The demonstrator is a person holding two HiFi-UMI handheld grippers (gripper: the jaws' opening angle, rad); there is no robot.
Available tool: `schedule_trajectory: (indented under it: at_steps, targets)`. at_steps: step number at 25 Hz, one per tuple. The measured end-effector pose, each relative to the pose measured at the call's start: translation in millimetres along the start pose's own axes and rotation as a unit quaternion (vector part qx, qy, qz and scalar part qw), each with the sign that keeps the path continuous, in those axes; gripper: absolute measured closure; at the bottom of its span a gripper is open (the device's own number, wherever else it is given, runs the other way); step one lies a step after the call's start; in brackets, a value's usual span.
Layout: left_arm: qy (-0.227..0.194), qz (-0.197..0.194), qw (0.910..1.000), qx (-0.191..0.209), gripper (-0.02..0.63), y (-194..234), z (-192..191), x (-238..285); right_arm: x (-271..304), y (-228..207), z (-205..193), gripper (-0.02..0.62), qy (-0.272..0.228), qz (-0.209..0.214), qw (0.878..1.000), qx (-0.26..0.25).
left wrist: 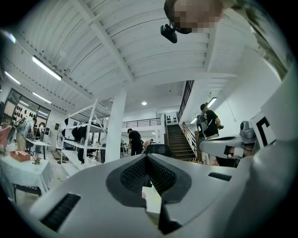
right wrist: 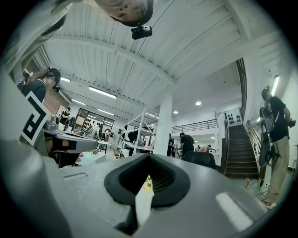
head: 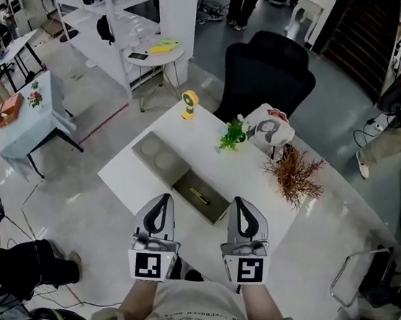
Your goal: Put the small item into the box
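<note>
A grey box lies open on the white table in the head view. One half shows two round hollows. In the other, darker half lies a small yellow and black item. My left gripper hovers at the table's near edge, its tip beside the dark half's left side. My right gripper hovers just right of that half. Both are shut with nothing between the jaws. In the left gripper view the left gripper points level into the room, as does the right gripper in the right gripper view.
On the table's far side stand a yellow figure, a green plant, a printed cushion and a dried brown bunch. A black chair sits behind the table. A cloth-covered table is far left.
</note>
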State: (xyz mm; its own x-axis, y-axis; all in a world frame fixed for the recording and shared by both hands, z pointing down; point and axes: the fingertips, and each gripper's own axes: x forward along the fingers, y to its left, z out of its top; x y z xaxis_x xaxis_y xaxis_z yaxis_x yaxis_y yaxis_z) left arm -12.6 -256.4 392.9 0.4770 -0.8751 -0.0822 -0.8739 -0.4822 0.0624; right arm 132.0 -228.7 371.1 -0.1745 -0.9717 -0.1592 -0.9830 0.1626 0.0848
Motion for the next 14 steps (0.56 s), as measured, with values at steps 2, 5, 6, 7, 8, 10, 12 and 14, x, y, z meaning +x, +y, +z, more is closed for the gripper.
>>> schedule_trajectory:
  at_steps: [2, 5, 6, 7, 8, 10, 12, 14]
  targets:
    - [0.001, 0.0, 1.0, -0.001, 0.595, 1.2, -0.4, -0.2, 1.1, 1.2, 0.0, 0.597, 0.0, 0.0, 1.0, 0.0]
    - [0.002, 0.001, 1.0, -0.001, 0.597, 3.0, -2.0, 0.1, 1.8, 1.5, -2.1, 0.597, 0.003, 0.001, 1.0, -0.001]
    - [0.002, 0.002, 1.0, -0.002, 0.597, 3.3, -2.1, 0.5, 2.2, 1.3, -2.3, 0.597, 0.003, 0.001, 1.0, -0.001]
    - [0.002, 0.003, 1.0, -0.003, 0.595, 3.6, -2.0, 1.1, 2.7, 1.1, -2.2, 0.597, 0.004, 0.001, 1.0, -0.001]
    - [0.003, 0.003, 1.0, -0.003, 0.595, 3.8, -1.8, 1.6, 3.1, 1.0, -2.0, 0.597, 0.004, 0.002, 1.0, -0.002]
    - [0.002, 0.003, 1.0, -0.004, 0.595, 3.9, -1.7, 2.5, 3.8, 0.9, -1.9, 0.597, 0.005, 0.002, 1.0, -0.002]
    - [0.002, 0.002, 1.0, -0.004, 0.597, 3.7, -2.5, 2.9, 4.0, 1.1, -2.6, 0.597, 0.005, 0.002, 1.0, -0.003]
    - [0.001, 0.002, 1.0, -0.004, 0.597, 3.4, -3.7, 3.2, 3.9, 1.3, -3.8, 0.597, 0.006, 0.002, 1.0, -0.003]
